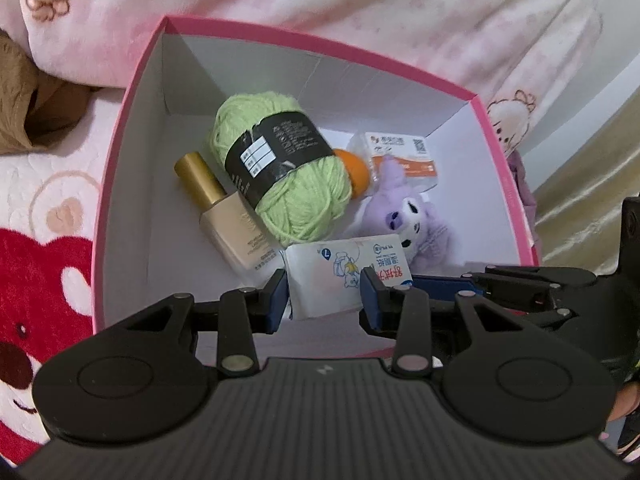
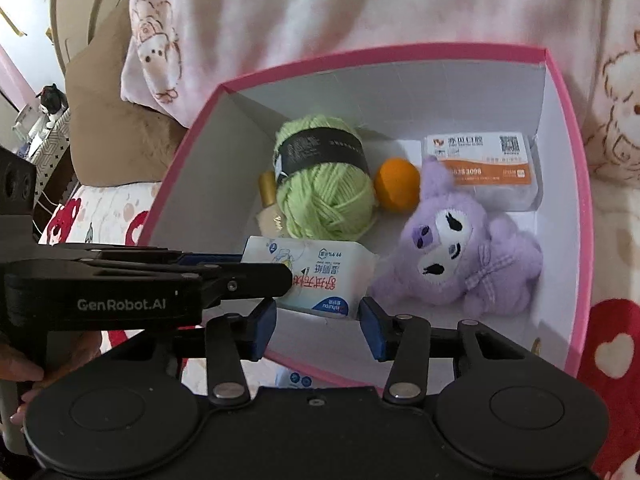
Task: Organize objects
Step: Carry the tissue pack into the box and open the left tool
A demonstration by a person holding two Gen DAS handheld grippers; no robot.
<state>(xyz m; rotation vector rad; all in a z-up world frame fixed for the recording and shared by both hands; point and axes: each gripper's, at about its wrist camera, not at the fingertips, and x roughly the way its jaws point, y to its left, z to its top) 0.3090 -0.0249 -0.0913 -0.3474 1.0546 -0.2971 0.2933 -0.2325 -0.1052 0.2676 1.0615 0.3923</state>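
A pink box (image 1: 120, 152) (image 2: 576, 184) with white walls holds a green yarn ball (image 1: 288, 172) (image 2: 324, 196), a gold-capped foundation bottle (image 1: 224, 216) (image 2: 267, 190), an orange ball (image 1: 354, 172) (image 2: 396, 184), a purple plush (image 1: 408, 216) (image 2: 456, 252) and an orange-and-white tissue pack (image 1: 404, 156) (image 2: 484, 168). My left gripper (image 1: 325, 294) is shut on a white wet-wipes pack (image 1: 340, 276) (image 2: 320, 276) inside the box at its near wall. My right gripper (image 2: 318, 326) is open and empty just over the box's near rim, beside the left one.
The box lies on a bed with a pink bear-print blanket (image 1: 360, 12) (image 2: 360, 8) behind it and a red bear-print cover (image 1: 36, 280) (image 2: 612, 344) around it. A brown pillow (image 2: 116, 140) lies at the left. Another small pack (image 2: 294, 378) lies outside the near rim.
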